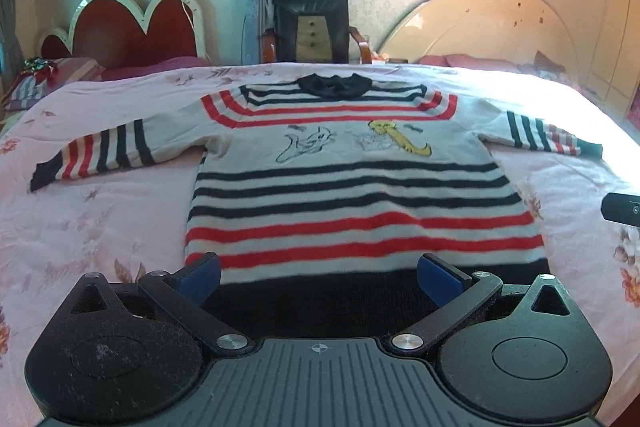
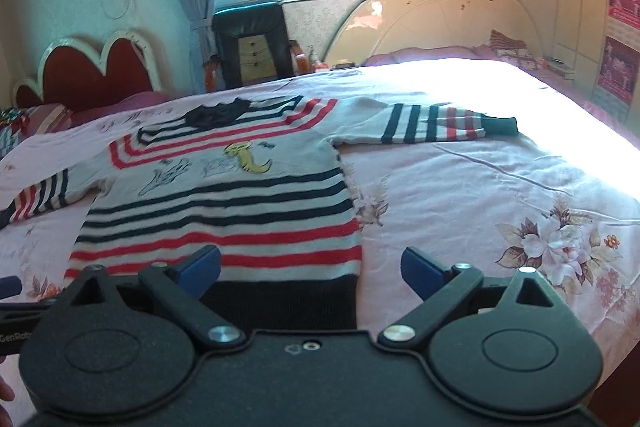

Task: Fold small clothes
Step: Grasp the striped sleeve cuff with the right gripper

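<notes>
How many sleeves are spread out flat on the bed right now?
2: left sleeve spread toward the heart-shaped headboard, right sleeve spread toward the sunlit side. Neither is folded in.

Open floral pink bedspread [image 2: 500, 187] lies right of the striped knit sweater [image 1: 360, 195] and beneath both outstretched sleeves. Far side is blocked by a cream arched headboard [image 2: 440, 15] and black armchair [image 1: 312, 23].

Matt knit sweater [image 1: 360, 187], glossy headboard [image 1: 492, 27]
</notes>
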Motion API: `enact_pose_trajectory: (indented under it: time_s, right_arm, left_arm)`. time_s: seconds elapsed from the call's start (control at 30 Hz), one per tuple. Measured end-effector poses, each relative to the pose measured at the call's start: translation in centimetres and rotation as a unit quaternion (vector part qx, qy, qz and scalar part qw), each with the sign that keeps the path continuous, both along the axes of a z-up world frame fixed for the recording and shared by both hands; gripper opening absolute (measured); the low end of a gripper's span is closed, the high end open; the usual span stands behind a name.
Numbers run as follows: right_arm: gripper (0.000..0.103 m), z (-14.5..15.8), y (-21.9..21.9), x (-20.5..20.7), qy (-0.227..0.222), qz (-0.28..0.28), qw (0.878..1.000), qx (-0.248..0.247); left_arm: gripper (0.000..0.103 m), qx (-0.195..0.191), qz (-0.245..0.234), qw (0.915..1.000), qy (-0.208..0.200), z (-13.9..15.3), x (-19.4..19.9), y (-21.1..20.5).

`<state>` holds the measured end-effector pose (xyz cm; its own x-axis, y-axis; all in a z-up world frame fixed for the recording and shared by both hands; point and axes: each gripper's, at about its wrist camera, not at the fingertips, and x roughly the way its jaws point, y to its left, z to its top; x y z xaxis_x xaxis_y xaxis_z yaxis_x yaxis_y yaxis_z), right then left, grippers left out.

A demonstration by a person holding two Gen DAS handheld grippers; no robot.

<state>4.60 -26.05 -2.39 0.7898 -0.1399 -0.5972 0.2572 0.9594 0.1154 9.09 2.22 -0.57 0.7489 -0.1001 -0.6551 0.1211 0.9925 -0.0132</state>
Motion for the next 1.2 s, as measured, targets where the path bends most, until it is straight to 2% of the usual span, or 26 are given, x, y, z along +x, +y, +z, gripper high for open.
enact_pose_trajectory:
  time_s: [0.1,0.13,0.17,0.23,0.3,0.47,0.6,0.7,0.77,0.87,0.9,0.93,1.07,1.2]
  right_arm:
    - [0.083,0.4,-4.1,2.4,-0.025,-0.056,0.997,0.049]
    - [0.073,0.4,-5.6,3.3,-0.029,-0.072,0.996,0.055]
    - [0.068,0.3,-6.9,4.2,-0.029,-0.085,0.994,0.058]
    - [0.044,-0.2,-9.7,5.9,-0.038,-0.1,0.991,0.081]
    - [0.037,-0.9,-12.7,7.8,-0.049,-0.117,0.986,0.106]
    - [0.039,-5.1,-22.3,14.3,-0.067,-0.18,0.966,0.172]
    - [0.039,-10.8,-29.4,19.8,-0.048,-0.218,0.944,0.242]
    - [0.038,-13.8,-31.8,22.1,-0.04,-0.227,0.934,0.272]
    - [0.038,-14.6,-32.1,23.0,-0.052,-0.22,0.934,0.276]
    - [0.036,-14.9,-32.1,24.1,-0.054,-0.212,0.938,0.271]
    - [0.032,-14.9,-32.2,24.6,-0.052,-0.211,0.939,0.266]
    - [0.023,-14.8,-32.1,24.9,-0.048,-0.21,0.941,0.26]
    - [0.013,-14.7,-31.7,25.0,-0.051,-0.209,0.944,0.251]
    - [0.01,-13.0,-30.0,25.1,-0.049,-0.195,0.961,0.189]
  left_arm:
    - [0.103,-0.033,-0.008,0.9994,-0.011,0.3,3.8,1.3]
    - [0.103,-0.045,-0.007,0.9989,-0.009,0.3,5.1,1.7]
    - [0.103,-0.049,-0.003,0.9988,-0.006,0.2,6.3,1.9]
    - [0.103,-0.052,0.015,0.9985,-0.008,0.0,8.3,2.2]
    - [0.103,-0.075,0.035,0.9965,-0.009,-0.5,10.3,2.6]
    - [0.103,-0.144,0.109,0.9836,-0.006,-3.0,14.1,3.7]
    - [0.103,-0.119,0.159,0.9797,0.027,-4.4,16.4,2.5]
    - [0.103,-0.09,0.18,0.9775,0.064,-4.8,17.8,1.3]
    - [0.103,-0.098,0.189,0.974,0.078,-4.9,18.4,1.1]
    - [0.103,-0.079,0.198,0.9741,0.075,-4.9,19.0,0.6]
    - [0.103,-0.074,0.188,0.9765,0.076,-4.9,19.2,0.3]
    - [0.103,-0.064,0.184,0.9778,0.076,-5.0,19.5,0.1]
    - [0.103,-0.039,0.184,0.9793,0.075,-5.0,20.4,0.1]
    - [0.103,-0.04,0.17,0.9806,0.089,-5.6,22.3,1.4]
